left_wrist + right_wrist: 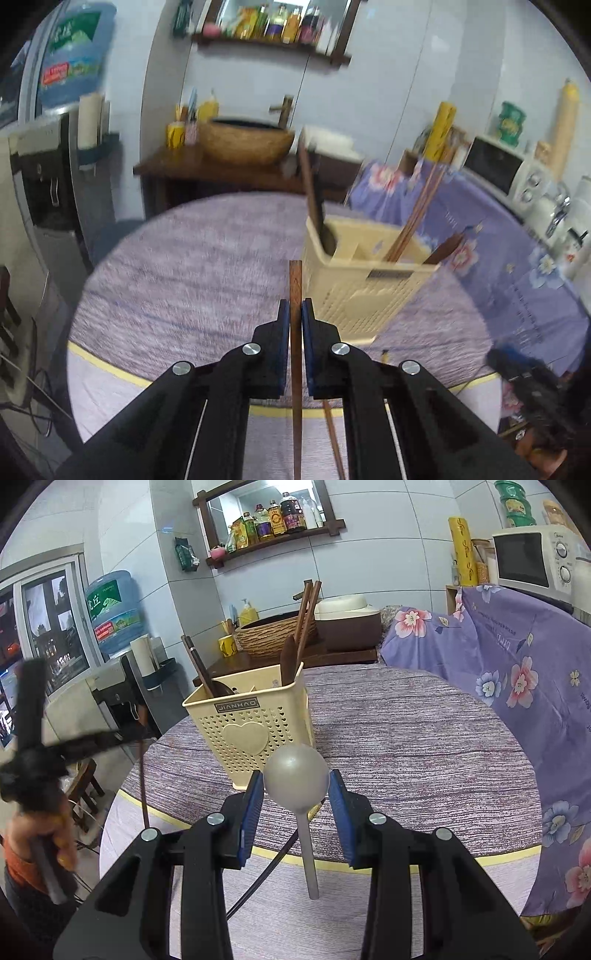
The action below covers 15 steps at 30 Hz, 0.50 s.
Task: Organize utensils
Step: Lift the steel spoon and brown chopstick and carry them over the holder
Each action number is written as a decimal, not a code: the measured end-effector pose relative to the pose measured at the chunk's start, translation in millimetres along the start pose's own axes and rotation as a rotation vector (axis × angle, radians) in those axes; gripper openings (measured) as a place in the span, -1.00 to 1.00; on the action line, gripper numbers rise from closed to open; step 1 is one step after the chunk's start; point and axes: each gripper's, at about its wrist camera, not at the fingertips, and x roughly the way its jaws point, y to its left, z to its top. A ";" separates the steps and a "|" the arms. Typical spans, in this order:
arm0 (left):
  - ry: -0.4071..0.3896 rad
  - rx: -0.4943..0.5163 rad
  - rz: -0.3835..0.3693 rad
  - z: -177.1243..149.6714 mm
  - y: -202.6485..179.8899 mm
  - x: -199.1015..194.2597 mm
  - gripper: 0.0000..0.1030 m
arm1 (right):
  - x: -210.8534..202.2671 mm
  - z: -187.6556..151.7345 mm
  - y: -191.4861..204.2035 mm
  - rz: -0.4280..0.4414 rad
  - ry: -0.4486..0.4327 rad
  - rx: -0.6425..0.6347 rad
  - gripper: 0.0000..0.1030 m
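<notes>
A cream perforated utensil basket (364,284) (251,720) stands on the round purple-clothed table (192,280) (406,738). It holds brown chopsticks (307,616) (415,218) and dark wooden utensils (201,668). My left gripper (295,310) is shut on a brown chopstick (296,280), held upright just left of the basket. A second chopstick (334,439) shows below it. My right gripper (296,786) is shut on the bowl of a grey spoon (296,779), handle hanging down, in front of the basket. The left gripper appears blurred at left in the right wrist view (33,753).
A side table with a woven basin (275,633) and a rice cooker (349,622) stands behind. A floral purple cloth (517,657) covers a counter at right with a microwave (532,559). A water dispenser (114,609) stands at left.
</notes>
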 end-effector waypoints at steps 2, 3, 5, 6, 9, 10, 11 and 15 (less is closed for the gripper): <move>-0.048 0.015 -0.006 10.1 -4.5 -16.6 -0.84 | -1.6 1.7 0.1 0.007 -0.002 0.005 -0.28; -0.066 0.024 -0.007 13.3 -6.8 -22.9 -0.84 | -2.1 2.4 0.5 0.012 -0.003 0.007 -0.28; -0.080 0.036 -0.007 17.9 -8.6 -26.4 -0.84 | -2.9 3.9 0.5 0.019 -0.006 0.010 -0.28; -0.081 0.038 -0.005 18.1 -9.4 -25.9 -0.84 | -2.7 4.8 1.4 0.021 -0.006 0.008 -0.28; -0.085 0.032 0.004 20.2 -9.0 -19.4 -0.85 | -2.1 6.1 3.3 0.023 -0.005 0.003 -0.28; -0.084 0.029 0.002 21.0 -6.9 -17.4 -0.85 | -1.8 6.3 3.6 0.024 -0.004 0.002 -0.28; -0.082 0.025 -0.004 21.9 -4.8 -16.2 -0.85 | -1.6 7.1 4.1 0.024 -0.002 0.001 -0.28; -0.087 0.033 -0.011 22.0 -5.3 -18.3 -0.85 | -1.8 7.9 3.8 0.028 0.002 0.001 -0.28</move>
